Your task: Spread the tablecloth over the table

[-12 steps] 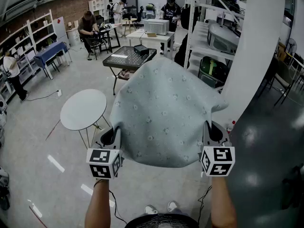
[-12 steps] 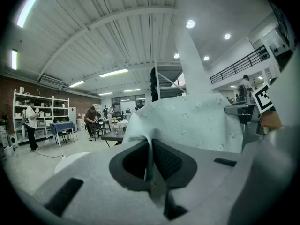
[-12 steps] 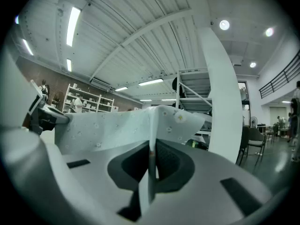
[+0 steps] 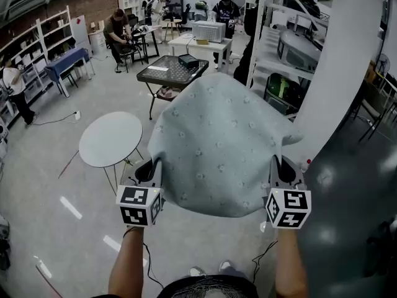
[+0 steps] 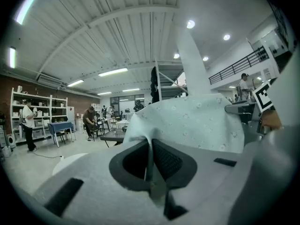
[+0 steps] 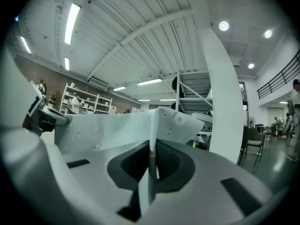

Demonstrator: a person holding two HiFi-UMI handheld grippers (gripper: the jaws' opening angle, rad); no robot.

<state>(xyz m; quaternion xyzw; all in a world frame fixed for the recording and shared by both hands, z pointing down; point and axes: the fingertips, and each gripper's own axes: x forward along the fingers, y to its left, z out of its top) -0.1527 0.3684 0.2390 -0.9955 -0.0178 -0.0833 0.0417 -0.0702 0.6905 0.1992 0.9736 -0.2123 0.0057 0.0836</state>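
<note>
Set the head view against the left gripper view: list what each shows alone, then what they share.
Head view only: both forearms and the marker cube on the left gripper, with the whole spread of the tablecloth from above. Left gripper view only: that gripper's jaws shut on a fold of the tablecloth's edge, and the ceiling lights. Both: the tablecloth held up in the air, the white pillar, the dark table and the seated person at the back.
</note>
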